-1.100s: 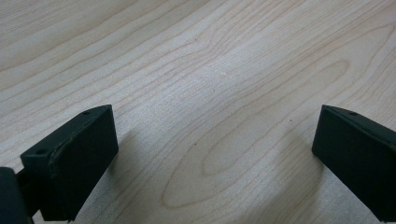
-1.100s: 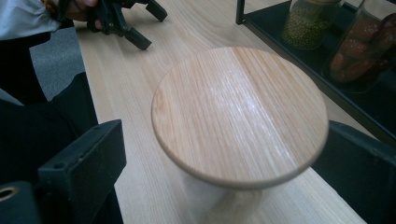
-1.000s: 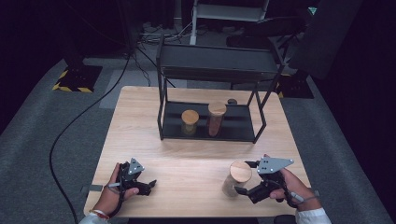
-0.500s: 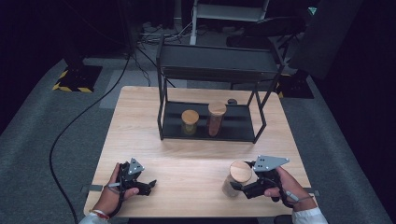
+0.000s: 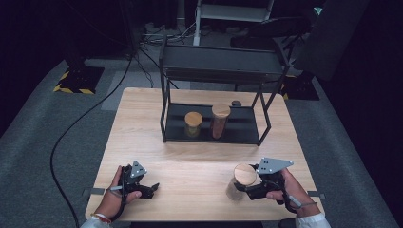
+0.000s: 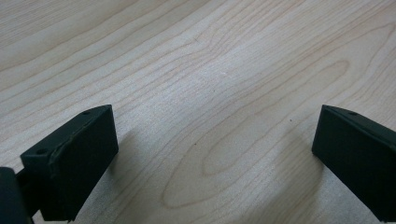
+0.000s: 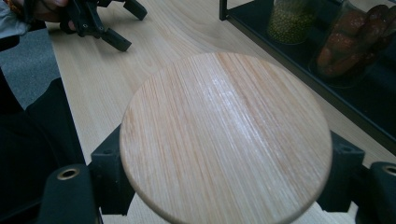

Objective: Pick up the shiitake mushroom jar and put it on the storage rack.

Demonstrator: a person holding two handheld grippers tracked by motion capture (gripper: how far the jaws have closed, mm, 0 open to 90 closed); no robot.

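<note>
A glass jar with a round wooden lid (image 5: 245, 174) stands at the table's front right. My right gripper (image 5: 242, 189) is shut on the jar below the lid; its jaws have just been closing with the jar between them. In the right gripper view the lid (image 7: 226, 135) covers the gap of the right gripper (image 7: 226, 175), and a black jaw stands tight against each side. My left gripper (image 5: 150, 190) rests on the wood at the front left, open, with bare table between the jaws of the left gripper (image 6: 215, 158).
A black two-tier rack (image 5: 247, 124) stands at the table's back centre. On its lower shelf are a jar of green contents (image 5: 193, 124) and a taller jar of reddish contents (image 5: 220, 121). A small dark object (image 5: 236, 103) lies behind them. Bare wood spans the table's middle (image 5: 190, 161).
The right gripper's jaws have drawn in from a wide gap onto the jar's sides. The jar stands where it was, and the left gripper has not moved.
</note>
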